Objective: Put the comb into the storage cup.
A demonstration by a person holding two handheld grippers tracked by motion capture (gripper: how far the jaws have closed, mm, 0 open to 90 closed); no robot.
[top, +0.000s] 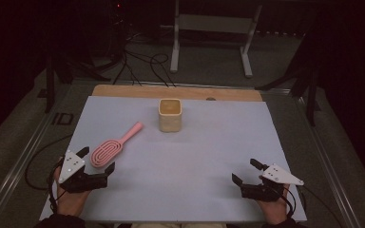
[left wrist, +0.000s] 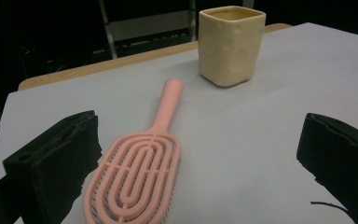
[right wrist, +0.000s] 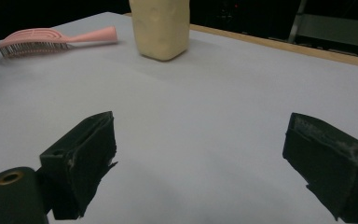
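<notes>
A pink hairbrush lies flat on the white sheet at the left, its handle pointing toward the cream square cup that stands upright near the back middle. My left gripper is open at the brush head; in the left gripper view the brush lies between the wide jaws, close to the left one, with neither pad pressing on it, and the cup stands beyond. My right gripper is open and holds nothing at the front right. Its own view shows the gripper, the cup and the brush far ahead.
The white sheet covers a wooden board whose far edge shows. Metal rails run along both sides of the table. Behind it stand a white metal frame and cables on the floor.
</notes>
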